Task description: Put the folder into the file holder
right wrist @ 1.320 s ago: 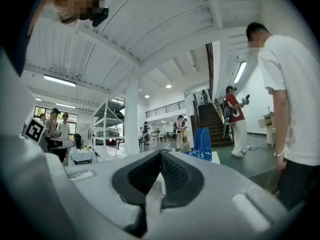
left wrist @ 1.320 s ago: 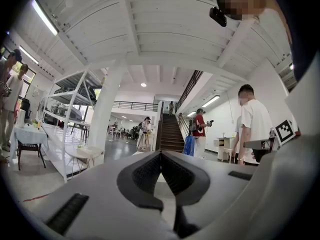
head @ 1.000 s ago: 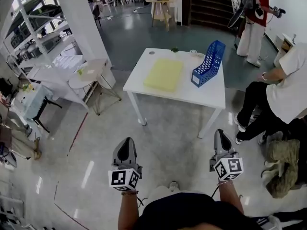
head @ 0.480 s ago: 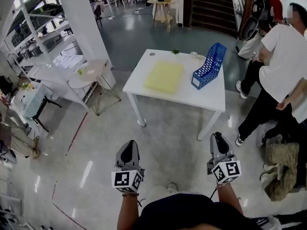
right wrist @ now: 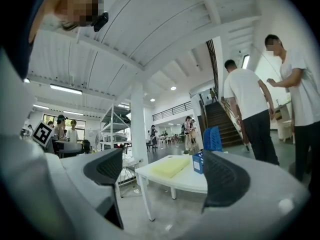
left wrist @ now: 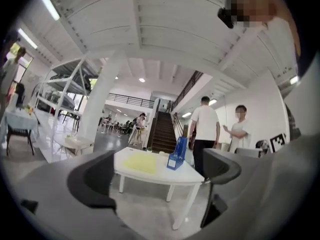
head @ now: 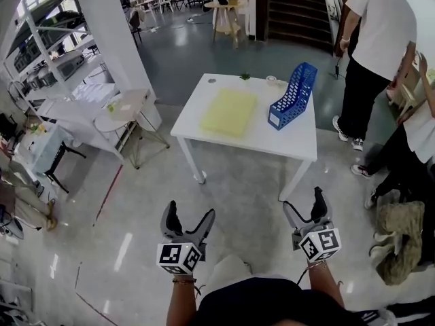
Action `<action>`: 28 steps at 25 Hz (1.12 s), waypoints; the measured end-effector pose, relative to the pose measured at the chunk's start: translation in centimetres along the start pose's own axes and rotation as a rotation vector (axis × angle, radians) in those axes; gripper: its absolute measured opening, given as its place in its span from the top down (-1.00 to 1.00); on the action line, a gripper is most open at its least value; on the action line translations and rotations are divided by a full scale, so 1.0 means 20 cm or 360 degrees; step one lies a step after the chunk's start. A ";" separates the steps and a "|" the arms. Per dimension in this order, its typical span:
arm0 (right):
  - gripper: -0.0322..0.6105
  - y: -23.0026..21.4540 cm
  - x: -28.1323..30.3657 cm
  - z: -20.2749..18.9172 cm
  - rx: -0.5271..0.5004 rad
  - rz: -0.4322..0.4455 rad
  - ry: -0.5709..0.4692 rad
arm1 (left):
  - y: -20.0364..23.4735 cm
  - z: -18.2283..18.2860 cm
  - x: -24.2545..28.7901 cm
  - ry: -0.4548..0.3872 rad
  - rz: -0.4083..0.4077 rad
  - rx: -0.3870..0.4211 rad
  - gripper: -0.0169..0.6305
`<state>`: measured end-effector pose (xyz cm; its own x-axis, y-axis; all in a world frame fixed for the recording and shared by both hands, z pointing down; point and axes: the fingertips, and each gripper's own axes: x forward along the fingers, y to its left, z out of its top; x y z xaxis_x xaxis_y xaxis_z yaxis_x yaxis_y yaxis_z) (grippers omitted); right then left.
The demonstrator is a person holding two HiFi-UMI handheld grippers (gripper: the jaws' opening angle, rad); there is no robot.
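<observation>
You stand in a large open hall with a glossy grey floor (head: 238,189), a dark staircase (head: 289,9) at the far end and white shelving (head: 54,53) along the left. Ahead of you is a white table (head: 299,141). The yellow folder (head: 230,112) lies flat on its left-centre part, and the blue file holder (head: 293,95) stands upright just to the folder's right, towards the table's far right corner. Both your forearms reach forward from your body at the near edge of the head view, held low and roughly parallel over the floor, well short of the table. The left gripper (head: 190,212) points ahead, its jaws spreading apart with nothing between them; its own view looks through the gap at the table, well away. The right gripper (head: 304,206) is held alike on your right, its jaws also opening and empty, the table and file holder showing far off between them. A person in a white T-shirt (head: 374,39) stands beyond the table's right end, and another person (head: 414,134) is at the right edge, nearer to you.
</observation>
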<state>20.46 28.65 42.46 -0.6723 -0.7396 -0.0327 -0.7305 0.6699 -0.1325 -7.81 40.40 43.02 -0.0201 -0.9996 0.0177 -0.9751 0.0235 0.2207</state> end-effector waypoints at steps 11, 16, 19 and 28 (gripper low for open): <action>-0.82 -0.04 0.08 0.00 0.0034 0.0065 0.0007 | -0.03 -0.02 0.08 0.0057 -0.0087 0.0040 -0.79; -0.82 -0.06 0.18 -0.04 0.0058 0.0076 0.0031 | 0.03 -0.01 0.15 -0.0006 -0.0015 0.0126 -0.78; -0.86 -0.08 0.27 -0.04 0.0056 0.0085 0.0039 | 0.09 0.01 0.24 -0.0033 0.0012 0.0144 -0.78; -0.92 -0.16 0.75 -0.01 0.0090 0.0087 0.0016 | 0.28 0.03 0.69 0.0026 -0.0085 0.0125 -0.78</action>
<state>12.68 15.46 42.53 -0.7125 -0.7010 -0.0313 -0.6848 0.7044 -0.1869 -13.70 26.70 43.94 0.0357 -0.9991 0.0240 -0.9890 -0.0318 0.1445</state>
